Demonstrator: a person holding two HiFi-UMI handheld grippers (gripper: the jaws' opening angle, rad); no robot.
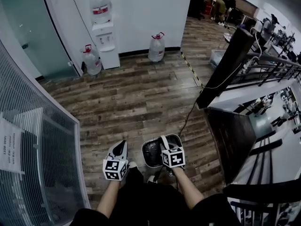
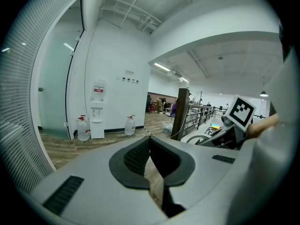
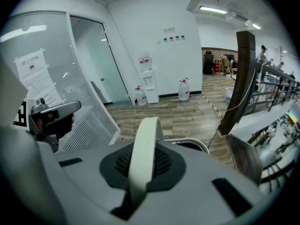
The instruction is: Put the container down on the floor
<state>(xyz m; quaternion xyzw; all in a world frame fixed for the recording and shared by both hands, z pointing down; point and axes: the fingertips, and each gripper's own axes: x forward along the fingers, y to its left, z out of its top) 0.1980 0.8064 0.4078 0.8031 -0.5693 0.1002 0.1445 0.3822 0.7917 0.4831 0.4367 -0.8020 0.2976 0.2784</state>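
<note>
Pale handle (image 3: 146, 135) pinched between right tongs (image 3: 143, 165); container (image 3: 190, 141) rim just beyond, wooden floor (image 3: 187, 116) behind.

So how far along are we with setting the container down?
Done: the right tool is clamped on the white handle. In hand: the container seems to hang above the wooden floor. Left: lower it and release. The left tool is shut, empty.

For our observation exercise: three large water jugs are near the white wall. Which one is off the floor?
The top jug, sitting on the white dispenser; the left jug and the right jug stand on the floor beside it.
</note>
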